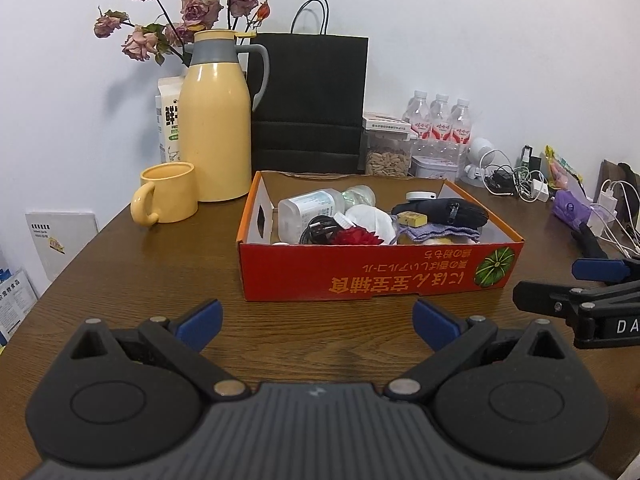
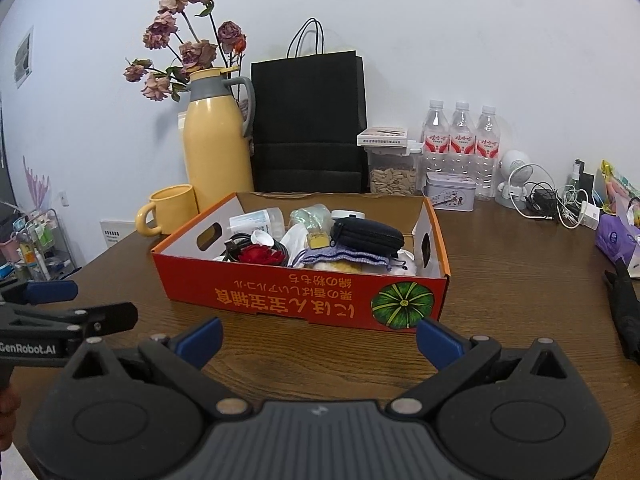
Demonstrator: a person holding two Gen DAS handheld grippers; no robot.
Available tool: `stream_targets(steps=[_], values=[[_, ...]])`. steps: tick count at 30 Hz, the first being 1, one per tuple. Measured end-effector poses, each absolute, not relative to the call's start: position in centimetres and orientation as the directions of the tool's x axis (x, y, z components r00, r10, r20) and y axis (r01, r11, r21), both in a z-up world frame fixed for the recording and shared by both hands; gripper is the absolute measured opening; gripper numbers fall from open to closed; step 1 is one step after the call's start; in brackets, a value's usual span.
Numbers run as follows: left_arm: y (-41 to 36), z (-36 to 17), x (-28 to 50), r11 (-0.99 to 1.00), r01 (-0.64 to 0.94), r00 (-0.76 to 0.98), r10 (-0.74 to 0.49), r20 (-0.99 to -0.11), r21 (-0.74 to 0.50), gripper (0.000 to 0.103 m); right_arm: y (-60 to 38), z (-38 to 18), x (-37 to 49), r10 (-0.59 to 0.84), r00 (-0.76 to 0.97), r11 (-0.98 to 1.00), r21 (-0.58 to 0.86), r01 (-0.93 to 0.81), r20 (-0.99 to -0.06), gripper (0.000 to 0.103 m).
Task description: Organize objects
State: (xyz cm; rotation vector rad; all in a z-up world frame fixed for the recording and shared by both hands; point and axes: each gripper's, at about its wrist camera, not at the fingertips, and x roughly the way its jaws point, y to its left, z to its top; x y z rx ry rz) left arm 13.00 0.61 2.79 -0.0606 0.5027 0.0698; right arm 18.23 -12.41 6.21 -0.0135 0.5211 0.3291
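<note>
Orange cardboard box [image 1: 372, 272]: sits mid-table on the brown wooden table [image 1: 160, 280], in front of both grippers, front wall printed upside down with a pumpkin picture.
Box contents: clear plastic bottle [image 1: 310, 206], black cable [image 1: 320, 228], red flower piece [image 1: 356, 237], white crumpled item [image 1: 370, 218], small yellow block [image 1: 412, 219], black zip pouch [image 1: 448, 212], purple cloth [image 1: 436, 233], white round lid [image 1: 420, 196], all piled loosely together.
Left gripper [image 1: 318, 320]: jaws spread wide, grasping nothing, low over bare table just short of the box.
Right gripper [image 2: 320, 338]: jaws likewise released and empty, near the box's front wall.
Progress: many small items already lie gathered in the box; fits either a late stage of collecting into it or an early stage of sorting out of it, not settled from this moment.
Possibly left: tangle of chargers and cables [image 2: 556, 204] and purple packet [image 2: 614, 236] lie loose at the table's right edge, outside the box.
Backdrop: yellow thermos jug [image 1: 216, 120], yellow mug [image 1: 168, 194], black paper bag [image 1: 308, 100], water bottles [image 1: 440, 120] stand along the wall.
Hidden: bottom layer of the box screened by its front wall; pale items under the purple cloth unclear.
Cut off: black object at the right view's far right edge, identity uncertain.
</note>
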Motion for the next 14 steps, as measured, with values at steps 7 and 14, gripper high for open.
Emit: stream_targets(steps=[7,14], values=[[0.49,2.73,13.01,0.996,-0.081,0.872,0.051,-0.486,-0.041,0.103,-12.49,6.20,18.25,0.306,0.815,0.947,0.072,-0.312,-0.492,0.103],[0.69,2.39,13.06,0.994,-0.102,0.865,0.067,-0.497,-0.043,0.103,-12.52,6.10,18.26,0.305,0.814,0.947,0.071,-0.312,-0.494,0.103]])
